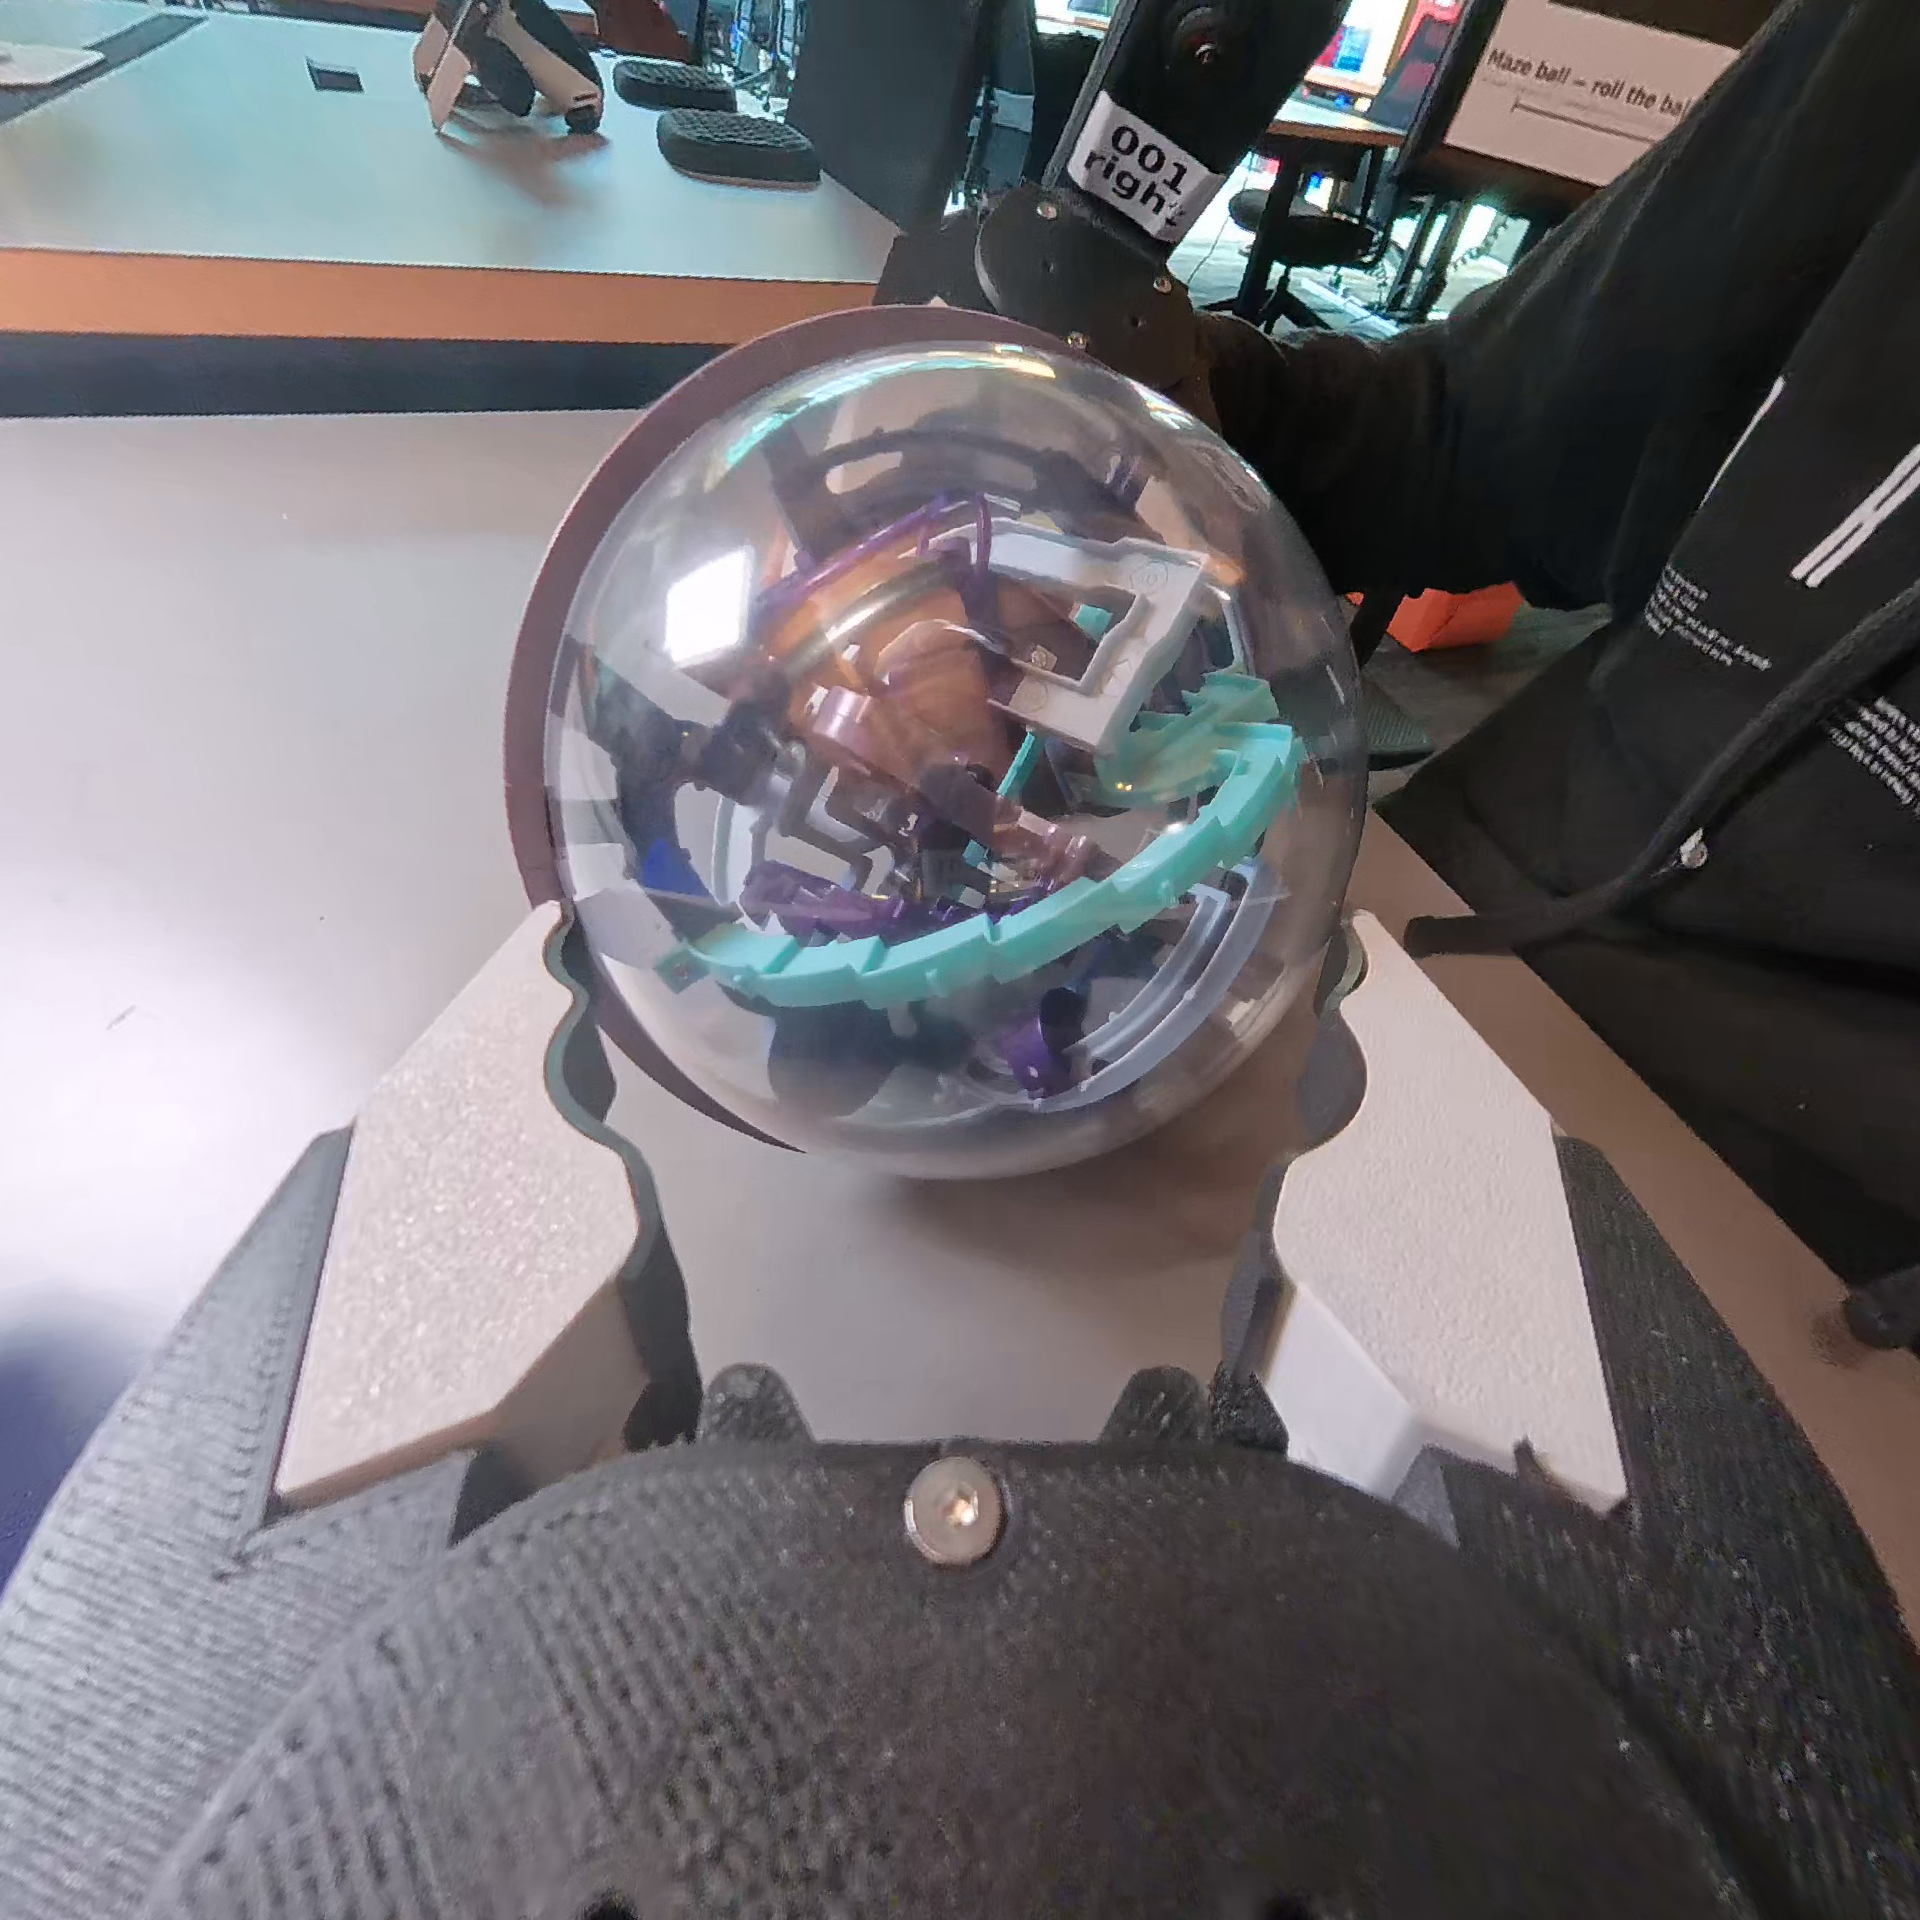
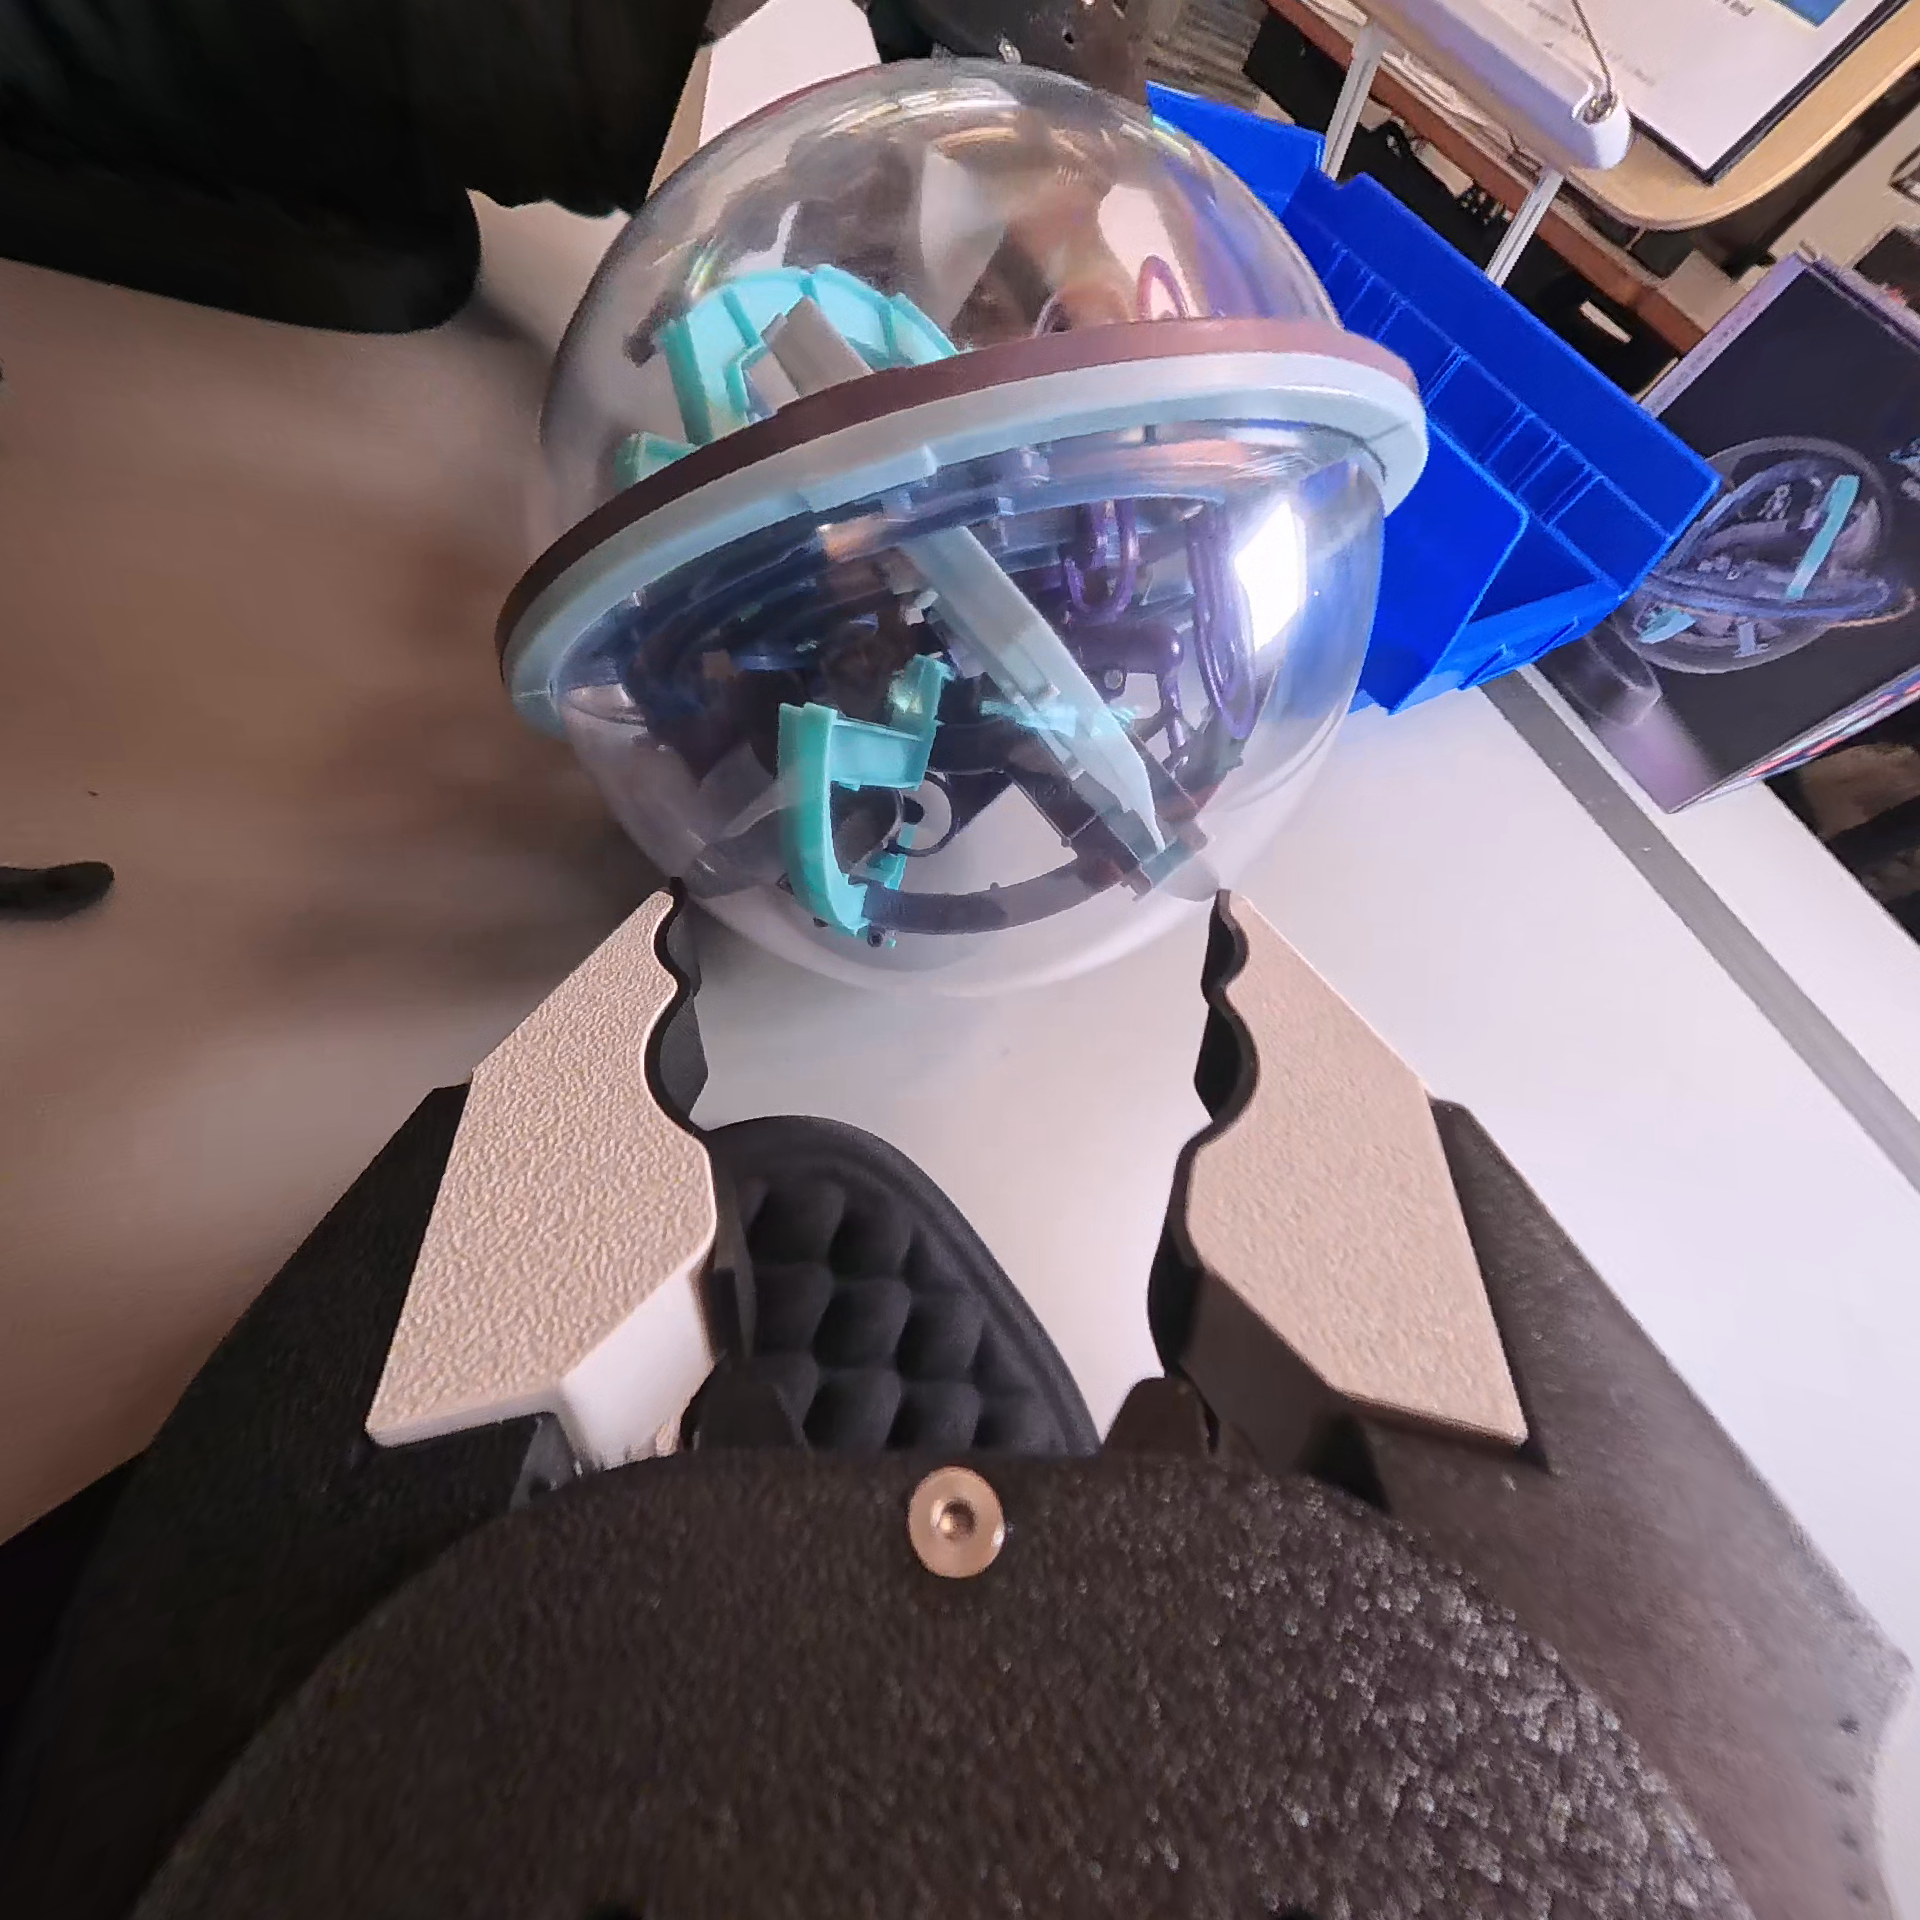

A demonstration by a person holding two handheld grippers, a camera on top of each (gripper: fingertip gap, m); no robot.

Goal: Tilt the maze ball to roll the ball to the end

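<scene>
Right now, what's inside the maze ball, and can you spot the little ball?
Inside the clear maze ball: teal track, purple pieces, a grey frame. No little ball stands out; glare, blur and overlapping tracks may be covering it.

A: What's behind you?

B: Your pale grey table (image 1: pixel 208 644), w/ an orange-and-black edge band (image 1: pixel 312 312). Black office chairs (image 1: pixel 1299 218) and lit monitors (image 1: pixel 1361 42) farther back.

A: And to your right?

B: Blue plastic bin (image 2: pixel 1475 436), printed box (image 2: pixel 1787 582), bright daylight glare.

My left claw (image 1: pixel 951 935) and right claw (image 2: pixel 951 914) show textured black bodies, beige wavy-edged fingers (image 2: pixel 582 1143), one silver screw (image 2: pixel 954 1525) each.
</scene>
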